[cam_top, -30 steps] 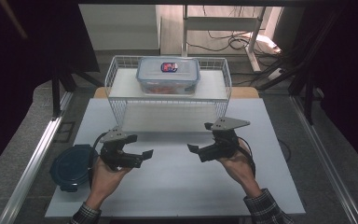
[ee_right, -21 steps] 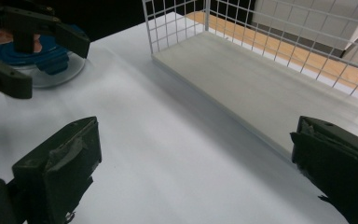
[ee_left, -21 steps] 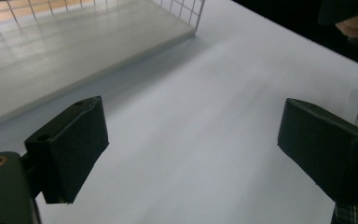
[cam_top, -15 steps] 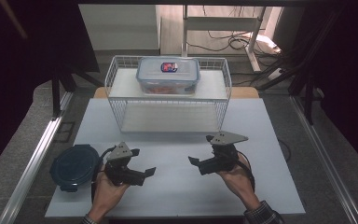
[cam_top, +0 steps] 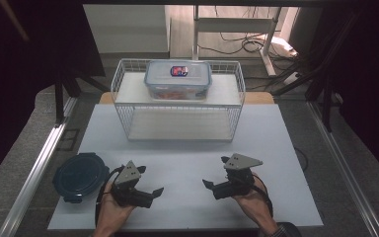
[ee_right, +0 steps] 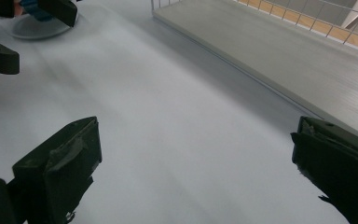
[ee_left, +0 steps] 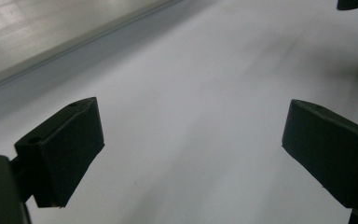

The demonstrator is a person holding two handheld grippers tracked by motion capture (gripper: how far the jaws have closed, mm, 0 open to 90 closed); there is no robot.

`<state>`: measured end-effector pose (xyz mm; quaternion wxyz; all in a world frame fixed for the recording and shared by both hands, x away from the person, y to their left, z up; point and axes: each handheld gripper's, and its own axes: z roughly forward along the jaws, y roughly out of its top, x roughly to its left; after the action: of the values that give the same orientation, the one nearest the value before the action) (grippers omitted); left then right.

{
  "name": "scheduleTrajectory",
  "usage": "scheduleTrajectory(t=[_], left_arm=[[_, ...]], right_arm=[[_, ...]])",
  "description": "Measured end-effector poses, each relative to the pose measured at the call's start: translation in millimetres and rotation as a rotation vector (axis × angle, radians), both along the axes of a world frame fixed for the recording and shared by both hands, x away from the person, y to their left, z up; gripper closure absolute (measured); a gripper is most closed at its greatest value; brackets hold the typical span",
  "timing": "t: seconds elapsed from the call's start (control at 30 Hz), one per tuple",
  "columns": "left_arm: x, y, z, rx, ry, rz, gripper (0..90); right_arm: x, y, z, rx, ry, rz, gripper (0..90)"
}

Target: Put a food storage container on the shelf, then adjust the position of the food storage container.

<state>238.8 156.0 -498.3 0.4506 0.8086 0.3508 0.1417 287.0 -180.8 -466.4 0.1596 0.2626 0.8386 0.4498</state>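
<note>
My left gripper (cam_top: 153, 192) is low over the white table (cam_top: 182, 163) near its front edge, jaws pointing right. They stand wide apart with nothing between them (ee_left: 191, 154) and have just been opening. My right gripper (cam_top: 212, 173) faces it from the right, also open and empty (ee_right: 196, 172). A dark blue round lidded container (cam_top: 80, 177) sits at the table's front left, just left of my left hand. A clear lidded food box (cam_top: 177, 79) rests on top of a white wire rack (cam_top: 128, 116) at the back.
The rack's lower shelf (ee_right: 261, 42) lies ahead of my right gripper. Bare white tabletop spreads between the two grippers and up to the rack. A metal rail (cam_top: 34, 168) runs along the table's left side, and chairs and cables stand behind the table.
Both hands have come down and back toward the table's front edge. The left gripper's jaws stand a little wider than before. The containers have not moved.
</note>
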Motion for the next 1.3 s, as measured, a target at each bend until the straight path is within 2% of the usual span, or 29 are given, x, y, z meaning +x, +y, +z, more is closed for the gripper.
scheduleTrajectory(t=[0.13,0.23,0.3,0.37,0.57,0.6,0.67,0.8,0.93,1.1,1.17,1.3], left_arm=[[-0.9,0.1,-7.1,0.021,0.023,-0.001,5.2],[-0.3,1.2,-9.1,0.032,0.035,0.003,5.9],[0.0,3.1,-7.3,0.025,0.027,0.011,5.9],[0.5,5.0,-5.2,0.013,0.026,0.016,5.8],[4.6,10.2,3.8,-0.024,0.054,0.013,5.2],[4.8,11.5,7.5,-0.02,0.053,0.01,5.6],[4.1,15.9,16.5,0.01,0.022,0.026,6.8],[3.9,35.2,31.7,0.034,-0.013,0.094,13.6],[5.7,64.0,38.0,0.031,-0.016,0.164,28.3],[8.8,100.2,38.7,0.016,0.021,0.242,52.3],[8.6,114.5,38.1,0.012,0.024,0.292,60.9],[7.1,140.1,34.9,-0.017,0.041,0.347,82.6]], right_arm=[[-6.9,-0.6,-8.0,-0.013,-0.001,0.005,1.0],[-9.4,-0.3,-15.7,-0.046,0.021,0.014,0.9],[-8.9,-1.3,-18.5,-0.061,0.024,0.011,0.9],[-7.4,-3.2,-18.4,-0.054,0.026,0.002,1.0],[-4.5,-6.4,-18.3,-0.042,0.031,-0.013,1.1],[-4.3,-6.1,-18.8,-0.042,0.033,-0.014,1.1],[-4.3,-5.3,-19.4,-0.049,0.033,-0.011,1.1],[-4.2,-3.5,-20.1,-0.05,0.03,-0.006,1.1],[-3.2,-3.6,-21.4,-0.053,0.035,-0.008,1.1],[-2.8,-2.7,-22.5,-0.061,0.038,-0.008,1.1],[-2.8,-2.0,-23.4,-0.067,0.038,-0.007,1.1],[-2.7,-0.8,-24.5,-0.073,0.036,-0.005,1.1]])
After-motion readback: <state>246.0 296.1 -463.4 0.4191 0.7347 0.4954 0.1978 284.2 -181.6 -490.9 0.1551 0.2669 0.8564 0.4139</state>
